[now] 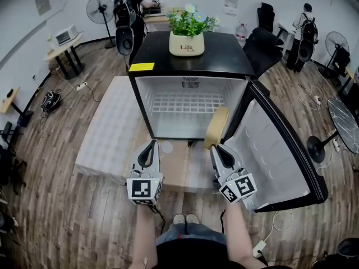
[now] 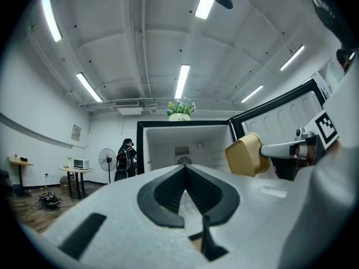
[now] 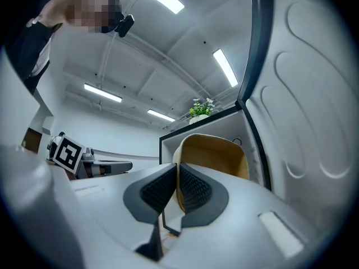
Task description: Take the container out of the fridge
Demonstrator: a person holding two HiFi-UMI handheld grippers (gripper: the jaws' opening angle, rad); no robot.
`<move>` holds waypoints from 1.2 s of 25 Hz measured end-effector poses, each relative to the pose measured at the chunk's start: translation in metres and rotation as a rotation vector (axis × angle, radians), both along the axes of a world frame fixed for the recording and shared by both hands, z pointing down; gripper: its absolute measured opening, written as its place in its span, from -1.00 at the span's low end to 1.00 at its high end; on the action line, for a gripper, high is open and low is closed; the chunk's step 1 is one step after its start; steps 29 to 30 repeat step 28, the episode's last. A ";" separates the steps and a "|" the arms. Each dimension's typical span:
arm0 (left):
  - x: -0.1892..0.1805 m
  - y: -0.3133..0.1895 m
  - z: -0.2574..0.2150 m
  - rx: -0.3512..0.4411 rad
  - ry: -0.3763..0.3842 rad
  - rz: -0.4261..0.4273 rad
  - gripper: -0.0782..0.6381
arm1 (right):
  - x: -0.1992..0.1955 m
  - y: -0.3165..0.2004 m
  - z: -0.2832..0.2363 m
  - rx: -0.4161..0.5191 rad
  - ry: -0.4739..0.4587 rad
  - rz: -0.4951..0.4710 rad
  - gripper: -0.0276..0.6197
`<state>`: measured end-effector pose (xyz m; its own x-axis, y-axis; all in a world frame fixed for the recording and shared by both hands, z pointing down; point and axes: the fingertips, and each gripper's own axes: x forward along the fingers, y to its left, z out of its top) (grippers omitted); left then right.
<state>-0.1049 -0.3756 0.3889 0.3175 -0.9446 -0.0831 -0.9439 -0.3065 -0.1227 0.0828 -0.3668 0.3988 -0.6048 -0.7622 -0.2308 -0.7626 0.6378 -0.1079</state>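
A tan container [image 1: 216, 126] hangs tipped on its edge at the mouth of the fridge [image 1: 224, 55], at the lower right corner of the opening and just beside the hinge side of the open door [image 1: 275, 144]. The right gripper [image 1: 216, 148] holds it – its jaws are clamped on the container's wall, one pad inside the rim and one outside, with the hollow of the container turned toward that gripper's camera. The right gripper view shows the dark ribbed pads [image 3: 193, 186] pinching the thin wall.

The left gripper [image 1: 150, 144] hovers in front of the fridge's lower left corner, well apart from the container. Its jaws are drawn together at the tips, with nothing between them.

Inside the fridge, a white wire shelf [image 1: 188, 102] spans the compartment. On top of the fridge stands a cream plant pot [image 1: 187, 42] with green leaves and pale flowers, and a yellow label [image 1: 141, 67] lies at the front left corner of the black top. The door swings wide to the fridge's right, its white moulded liner facing up. A sheet of cardboard [image 1: 174, 167] lies on the wood-plank floor in front of the fridge, under both grippers – a pale mat [image 1: 106, 128] spreads out to the fridge's left.
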 end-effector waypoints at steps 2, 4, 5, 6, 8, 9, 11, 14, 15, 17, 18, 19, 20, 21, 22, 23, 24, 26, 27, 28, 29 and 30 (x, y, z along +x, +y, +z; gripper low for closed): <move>0.001 0.001 0.000 0.001 -0.001 0.001 -0.76 | 0.001 0.001 -0.001 0.003 -0.003 0.003 -0.83; 0.001 0.001 0.000 0.001 -0.001 0.002 -0.76 | 0.003 0.001 -0.002 0.005 -0.005 0.010 -0.84; 0.002 0.002 0.000 0.000 -0.002 0.003 -0.76 | 0.004 0.000 -0.002 0.005 -0.007 0.017 -0.84; 0.002 0.002 0.001 -0.002 -0.002 0.004 -0.76 | 0.005 0.000 -0.002 0.005 -0.009 0.025 -0.84; 0.001 0.003 0.002 -0.004 -0.001 0.003 -0.76 | 0.009 -0.001 -0.002 0.005 -0.017 0.047 -0.84; 0.001 0.003 0.003 -0.004 -0.001 0.002 -0.76 | 0.011 -0.001 -0.002 0.004 -0.019 0.057 -0.84; -0.001 0.004 0.003 -0.005 -0.002 -0.001 -0.76 | 0.014 -0.002 -0.001 0.002 -0.021 0.068 -0.84; -0.001 0.005 0.003 -0.006 -0.004 -0.001 -0.76 | 0.015 -0.001 -0.001 0.001 -0.017 0.073 -0.84; -0.001 0.005 0.002 -0.006 -0.003 0.000 -0.76 | 0.015 0.000 -0.002 0.001 -0.015 0.074 -0.84; 0.000 0.006 0.002 -0.006 -0.002 0.001 -0.76 | 0.016 0.001 -0.003 0.002 -0.012 0.074 -0.84; 0.001 0.007 0.002 -0.006 -0.001 0.002 -0.76 | 0.016 0.001 -0.004 0.003 -0.012 0.074 -0.84; 0.001 0.007 0.002 -0.007 -0.001 0.003 -0.76 | 0.017 0.002 -0.004 0.004 -0.011 0.074 -0.84; 0.002 0.007 0.002 -0.007 -0.001 0.004 -0.76 | 0.017 0.002 -0.004 0.004 -0.010 0.075 -0.84; 0.002 0.007 0.002 -0.008 -0.002 0.005 -0.76 | 0.017 0.002 -0.004 0.005 -0.009 0.075 -0.84; 0.002 0.006 0.003 -0.008 -0.002 0.006 -0.76 | 0.017 0.002 -0.004 0.005 -0.009 0.075 -0.84; 0.002 0.006 0.003 -0.008 -0.003 0.006 -0.76 | 0.017 0.002 -0.004 0.006 -0.008 0.075 -0.84; 0.002 0.006 0.003 -0.008 -0.003 0.005 -0.76 | 0.016 0.001 -0.004 0.006 -0.006 0.075 -0.84; 0.002 0.005 0.004 -0.008 -0.003 0.004 -0.76 | 0.016 0.001 -0.003 0.006 -0.005 0.074 -0.84; 0.001 0.005 0.004 -0.009 -0.003 0.003 -0.76 | 0.016 0.001 -0.003 0.007 -0.004 0.074 -0.84; 0.001 0.004 0.005 -0.009 -0.003 0.002 -0.76 | 0.016 0.000 -0.003 0.008 -0.004 0.073 -0.84; 0.001 0.004 0.005 -0.009 -0.003 0.002 -0.76 | 0.016 0.000 -0.003 0.008 -0.004 0.073 -0.84; 0.001 0.004 0.005 -0.009 -0.003 0.002 -0.76 | 0.016 0.000 -0.003 0.008 -0.004 0.073 -0.84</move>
